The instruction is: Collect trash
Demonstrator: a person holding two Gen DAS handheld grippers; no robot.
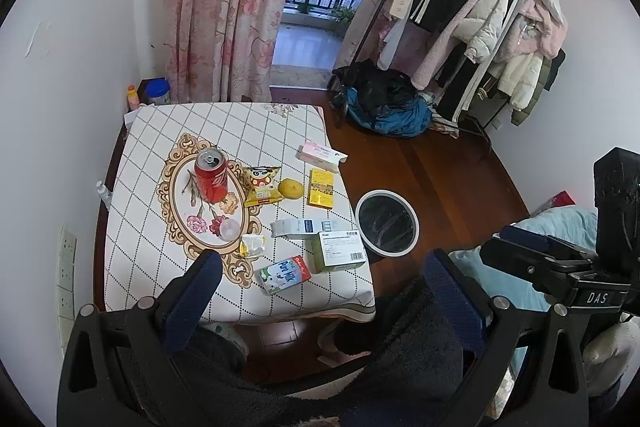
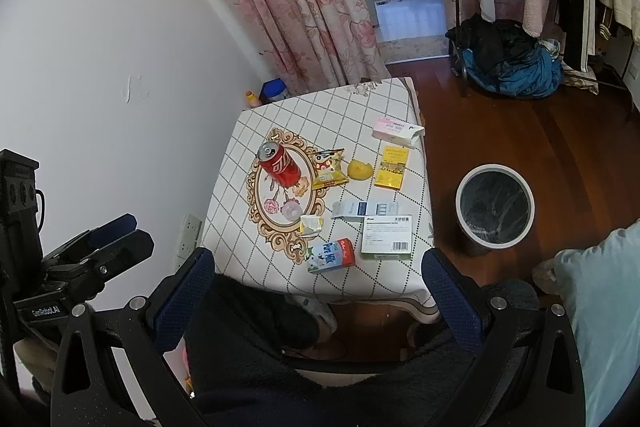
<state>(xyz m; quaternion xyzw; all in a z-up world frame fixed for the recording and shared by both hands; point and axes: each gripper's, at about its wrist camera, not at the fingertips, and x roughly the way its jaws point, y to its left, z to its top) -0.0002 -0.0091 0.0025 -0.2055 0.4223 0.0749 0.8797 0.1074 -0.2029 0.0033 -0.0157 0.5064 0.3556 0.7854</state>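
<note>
left gripper (image 1: 322, 283): fingers spread wide, nothing between them, held above the near edge of the table (image 1: 156, 279), touching no item
right gripper (image 2: 318, 281): fingers wide apart, empty, also over the table's near edge
red can (image 1: 211, 175): upright, opened top, on the table's oval floral print, far from both grippers
snack bag (image 1: 262, 185): yellow, crumpled, just right of the can
yellow fruit (image 1: 291, 189): right of the snack bag, looks bitten in the right wrist view
yellow box (image 1: 321, 188): flat, right of the fruit, near the table's right edge
pink box (image 1: 321, 155): behind the yellow box, at the table's right edge
long white box (image 1: 304, 228): lying flat, mid-table, nearer than the fruit
green-white box (image 1: 340, 251): near right part of the table, barcode up
milk carton (image 1: 283, 273): on its side, closest item to the left gripper, just beyond its fingertips
small wrapper (image 1: 253, 247): left of the long white box
clear lid-like piece (image 1: 229, 229): on the oval print; cannot tell what it is
trash bin (image 1: 416, 223): on the floor right of the table, black liner, open
</note>
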